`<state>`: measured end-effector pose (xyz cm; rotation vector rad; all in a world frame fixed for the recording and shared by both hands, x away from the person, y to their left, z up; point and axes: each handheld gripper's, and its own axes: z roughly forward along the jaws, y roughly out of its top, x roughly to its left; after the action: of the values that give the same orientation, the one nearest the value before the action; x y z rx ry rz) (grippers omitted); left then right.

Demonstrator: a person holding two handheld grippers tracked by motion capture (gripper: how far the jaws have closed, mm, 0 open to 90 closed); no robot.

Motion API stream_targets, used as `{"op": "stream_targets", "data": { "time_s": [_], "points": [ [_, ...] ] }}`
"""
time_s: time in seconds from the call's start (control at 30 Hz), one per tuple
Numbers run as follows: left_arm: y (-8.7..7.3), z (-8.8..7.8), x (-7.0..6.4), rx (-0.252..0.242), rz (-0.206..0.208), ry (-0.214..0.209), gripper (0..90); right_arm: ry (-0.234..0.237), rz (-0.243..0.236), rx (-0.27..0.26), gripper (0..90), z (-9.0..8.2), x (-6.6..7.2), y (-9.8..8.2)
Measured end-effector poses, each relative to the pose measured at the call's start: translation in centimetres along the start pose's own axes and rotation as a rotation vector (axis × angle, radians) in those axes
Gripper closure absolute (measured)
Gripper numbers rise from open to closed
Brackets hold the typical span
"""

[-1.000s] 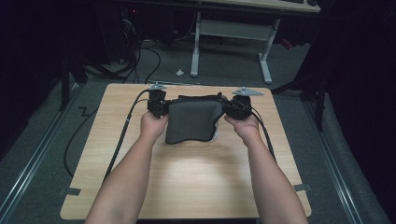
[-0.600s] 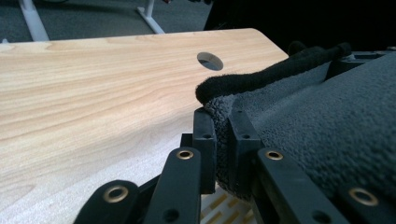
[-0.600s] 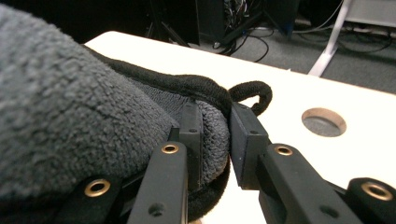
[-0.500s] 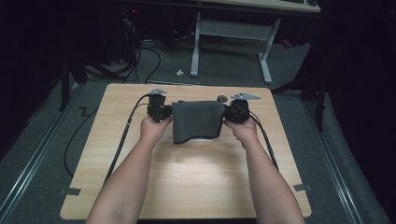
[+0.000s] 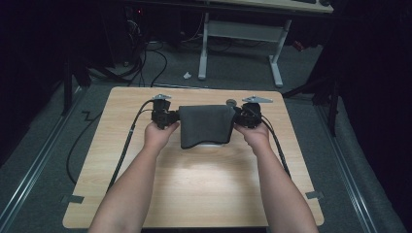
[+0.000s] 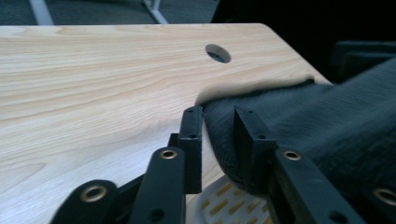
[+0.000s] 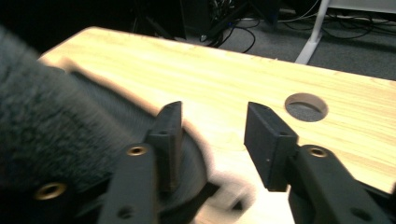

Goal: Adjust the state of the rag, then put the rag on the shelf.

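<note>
The wooden table [image 5: 194, 194] carries the whole job, with a cable hole [image 5: 231, 102] near its far edge at about one o'clock from centre. Across the far half, near twelve o'clock, lies the dark grey cloth [image 5: 204, 125], draped over a white slotted object [image 6: 224, 205] whose rim peeks out beneath its near hem; the cloth looks spread there to cover it. The left gripper [image 5: 167, 116] sits at the cloth's nine o'clock edge, the right gripper [image 5: 245, 116] at three o'clock, likely to keep it taut while laying it down. Both sets of jaws have just been opening: the left pair is slightly parted with the cloth's hem lying loose between them, the right pair spread wide with nothing between.
</note>
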<state>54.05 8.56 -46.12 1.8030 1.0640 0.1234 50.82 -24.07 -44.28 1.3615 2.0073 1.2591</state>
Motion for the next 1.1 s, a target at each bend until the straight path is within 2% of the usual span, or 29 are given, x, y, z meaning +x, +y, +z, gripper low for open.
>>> {"op": "stream_targets", "data": {
  "time_s": [0.07, 0.13, 0.17, 0.2, 0.4, 0.47, 0.6, 0.73, 0.87, 0.97, 1.03, 1.07, 1.1],
  "points": [
    [0.0, -0.2, 0.0, 0.001, 0.005, 0.013, 69.5, -0.03, -0.008, -0.011, 53.2, -0.6, -0.3, 0.3],
    [0.0, -0.6, 0.2, -0.005, -0.007, 0.022, 67.5, -0.036, -0.004, -0.019, 51.9, -0.9, -0.4, 0.5],
    [0.0, -0.9, 0.3, -0.012, -0.013, 0.03, 64.6, -0.056, -0.015, -0.036, 51.6, -1.6, -0.5, 0.8],
    [-0.2, -1.4, 0.5, -0.017, -0.022, 0.051, 63.8, -0.067, -0.018, -0.043, 51.5, -1.9, -0.5, 0.9],
    [-0.7, -2.9, 0.5, -0.033, -0.016, 0.072, 59.5, -0.098, -0.035, -0.062, 51.0, -3.3, -0.4, 1.3],
    [-1.1, -3.5, 0.4, -0.031, 0.014, 0.1, 58.3, -0.101, -0.048, -0.076, 51.0, -4.0, -0.2, 1.3],
    [-1.4, -4.4, 0.4, -0.053, 0.021, 0.127, 56.3, -0.112, -0.058, -0.081, 50.8, -4.5, -0.1, 1.0],
    [-2.4, -5.8, 0.3, -0.066, 0.066, 0.186, 51.6, -0.133, -0.076, -0.06, 49.1, -5.3, 0.2, 0.2],
    [-3.2, -6.9, 0.0, -0.086, 0.093, 0.202, 48.9, -0.116, -0.053, -0.078, 47.8, -6.6, 0.7, -0.7],
    [-3.7, -7.5, -0.2, -0.1, 0.102, 0.194, 47.7, -0.115, -0.059, -0.096, 47.2, -7.3, 1.0, -1.3],
    [-4.2, -8.0, -0.5, -0.102, 0.109, 0.192, 46.8, -0.108, -0.068, -0.096, 46.5, -8.0, 1.2, -2.0],
    [-4.6, -8.3, -0.8, -0.103, 0.114, 0.186, 46.4, -0.107, -0.074, -0.111, 46.1, -8.7, 1.5, -2.9],
    [-5.1, -8.6, -1.1, -0.107, 0.121, 0.185, 46.4, -0.107, -0.074, -0.111, 46.1, -8.7, 1.5, -2.9]
  ]
}}
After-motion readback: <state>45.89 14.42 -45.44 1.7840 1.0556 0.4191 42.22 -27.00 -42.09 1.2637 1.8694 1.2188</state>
